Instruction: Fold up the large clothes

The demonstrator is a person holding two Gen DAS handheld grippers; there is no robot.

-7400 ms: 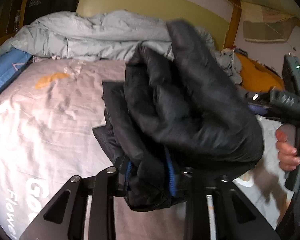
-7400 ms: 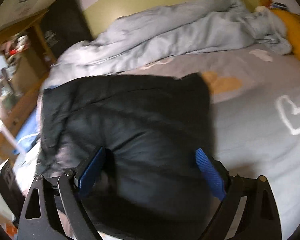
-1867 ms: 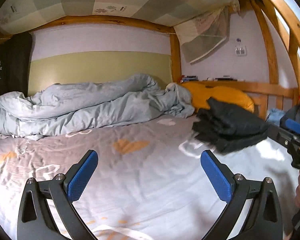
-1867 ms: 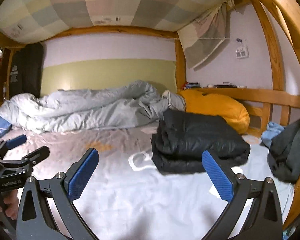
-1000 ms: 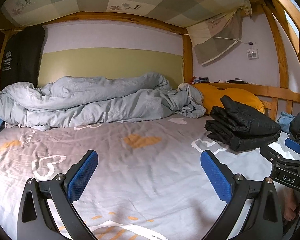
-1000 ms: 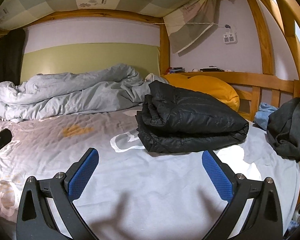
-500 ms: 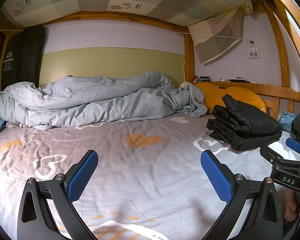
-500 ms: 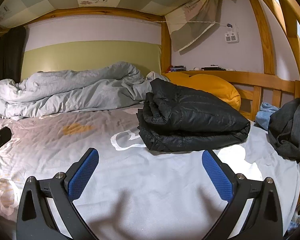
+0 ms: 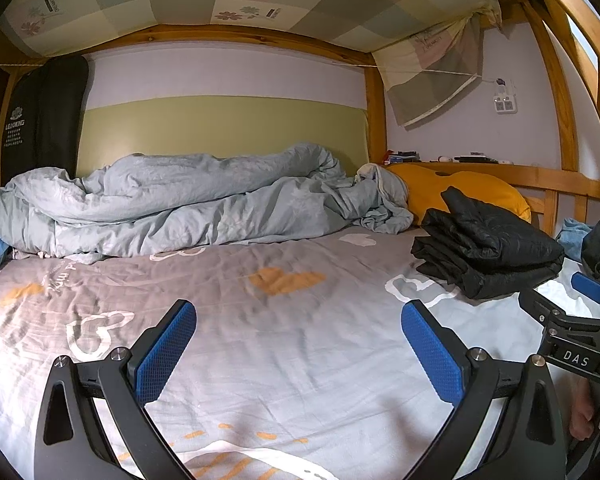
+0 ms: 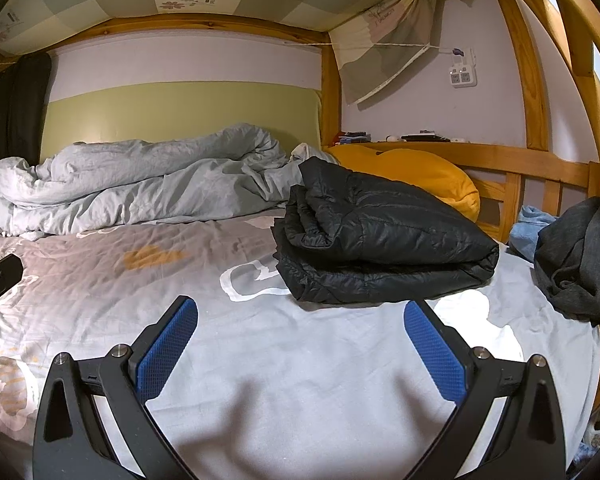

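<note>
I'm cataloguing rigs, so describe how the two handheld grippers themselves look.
Both the left gripper and right gripper have black angular frames with triangular cut-outs, silver screws, and textured blue pads on the fingers. In the left view, the right gripper's body carries white "DAS" lettering. No cables visible.

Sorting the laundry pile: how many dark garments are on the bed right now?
2: a folded black puffer jacket near the yellow pillow, and a crumpled dark grey garment at the right edge. Others may be hidden.

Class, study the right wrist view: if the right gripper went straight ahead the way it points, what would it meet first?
Probably the folded black jacket, just ahead and slightly right of the open right gripper; depth is uncertain.
</note>
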